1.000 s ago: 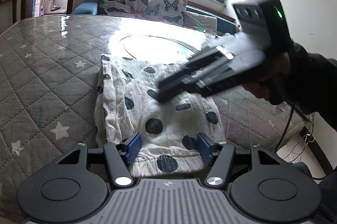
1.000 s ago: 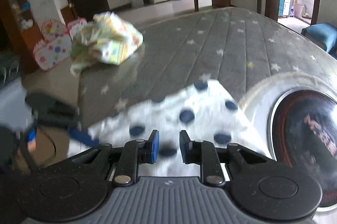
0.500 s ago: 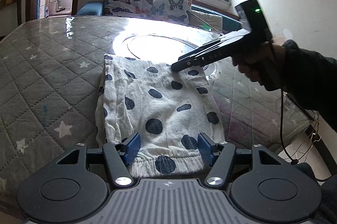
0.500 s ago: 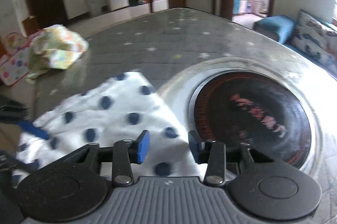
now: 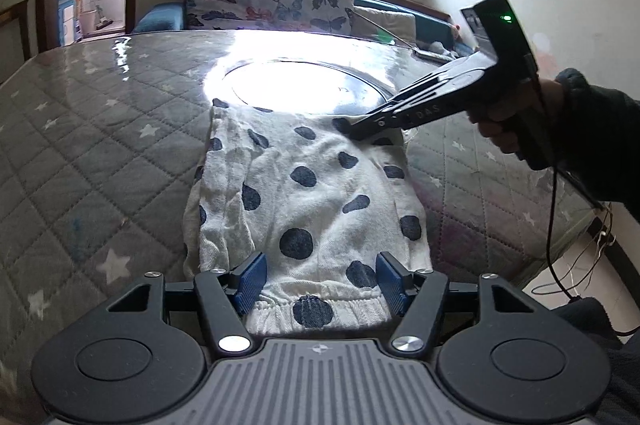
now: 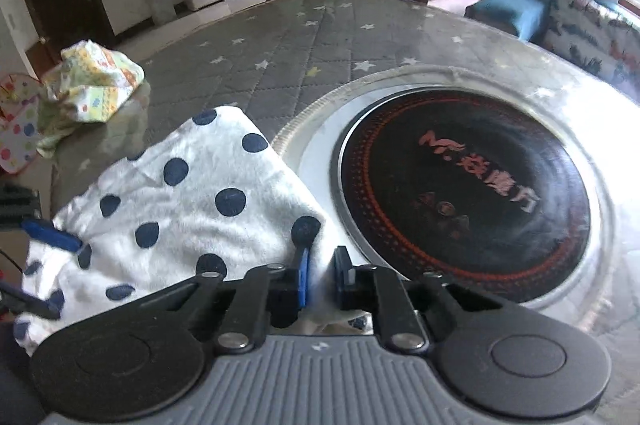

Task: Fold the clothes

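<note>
Right wrist: right gripper (image 6: 320, 275) jaws pinch polka-dot garment (image 6: 192, 193) corner.

- The right gripper (image 6: 320, 275) sits low in the right wrist view, its two fingers drawn close together and pinching a fold of the polka-dot garment (image 6: 180, 201) at its near corner.
- The garment is white with dark blue dots and lies spread to the left on the grey quilted star-patterned cover (image 6: 304, 37).
- Its right edge lies over the rim of the round silver-ringed hotplate (image 6: 464, 193), a black disc with red characters.
- At the far left edge, blue pads of the left gripper (image 6: 44, 237) show against the cloth.
- A crumpled yellow patterned cloth (image 6: 92, 85) lies well apart, at the cover's left edge.
</note>
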Action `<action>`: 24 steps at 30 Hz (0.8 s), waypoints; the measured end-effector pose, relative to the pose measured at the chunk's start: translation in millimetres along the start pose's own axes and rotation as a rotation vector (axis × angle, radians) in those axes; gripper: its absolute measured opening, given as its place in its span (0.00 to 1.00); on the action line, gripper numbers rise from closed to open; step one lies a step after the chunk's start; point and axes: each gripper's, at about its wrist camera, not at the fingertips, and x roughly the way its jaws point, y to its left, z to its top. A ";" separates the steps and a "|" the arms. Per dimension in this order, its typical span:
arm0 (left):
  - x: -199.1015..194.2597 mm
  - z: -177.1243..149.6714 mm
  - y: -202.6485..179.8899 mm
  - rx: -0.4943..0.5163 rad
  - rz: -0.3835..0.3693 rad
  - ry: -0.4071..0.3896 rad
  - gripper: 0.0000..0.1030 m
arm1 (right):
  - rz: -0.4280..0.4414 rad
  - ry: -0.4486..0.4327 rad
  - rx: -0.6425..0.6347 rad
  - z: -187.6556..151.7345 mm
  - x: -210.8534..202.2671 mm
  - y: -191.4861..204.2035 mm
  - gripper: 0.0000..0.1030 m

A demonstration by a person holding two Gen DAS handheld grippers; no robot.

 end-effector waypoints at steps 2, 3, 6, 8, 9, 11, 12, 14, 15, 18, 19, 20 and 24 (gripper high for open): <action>8.9 8.2 -2.1 0.040 0.000 0.008 0.62 | -0.041 -0.005 -0.005 -5.3 -6.5 1.7 0.10; 14.8 12.7 -3.1 0.059 -0.004 0.010 0.62 | -0.063 -0.008 -0.004 -8.0 -9.9 2.2 0.10; 34.2 26.8 -6.1 0.110 -0.016 0.018 0.62 | -0.122 -0.009 0.044 -19.8 -21.6 -4.1 0.10; 49.6 38.5 -8.7 0.139 -0.026 0.022 0.62 | -0.160 -0.009 0.085 -28.2 -29.8 -9.6 0.10; 57.5 44.8 -9.9 0.151 -0.032 0.024 0.62 | -0.179 -0.009 0.105 -32.5 -33.8 -12.4 0.10; 73.2 56.2 -12.9 0.171 -0.045 0.029 0.62 | -0.218 -0.009 0.146 -41.0 -42.0 -18.0 0.10; 81.5 61.5 -14.8 0.182 -0.046 0.032 0.62 | -0.237 -0.009 0.166 -45.2 -46.1 -20.7 0.10; 95.3 70.7 -16.8 0.196 -0.053 0.036 0.62 | -0.275 -0.009 0.207 -53.7 -54.2 -26.3 0.10; 100.7 74.6 -17.0 0.198 -0.059 0.037 0.62 | -0.294 -0.009 0.227 -57.9 -58.3 -29.1 0.10; 116.9 86.2 -17.4 0.203 -0.078 0.042 0.62 | -0.321 0.000 0.292 -73.6 -71.6 -29.6 0.10; 118.5 86.7 -17.0 0.201 -0.088 0.042 0.62 | -0.323 0.004 0.312 -79.3 -76.2 -27.8 0.10; 120.1 87.7 -15.9 0.197 -0.097 0.043 0.62 | -0.322 0.007 0.331 -84.5 -80.2 -24.8 0.10; 111.3 91.5 -7.8 0.144 -0.117 0.026 0.62 | -0.294 0.019 0.357 -100.0 -91.8 -9.7 0.11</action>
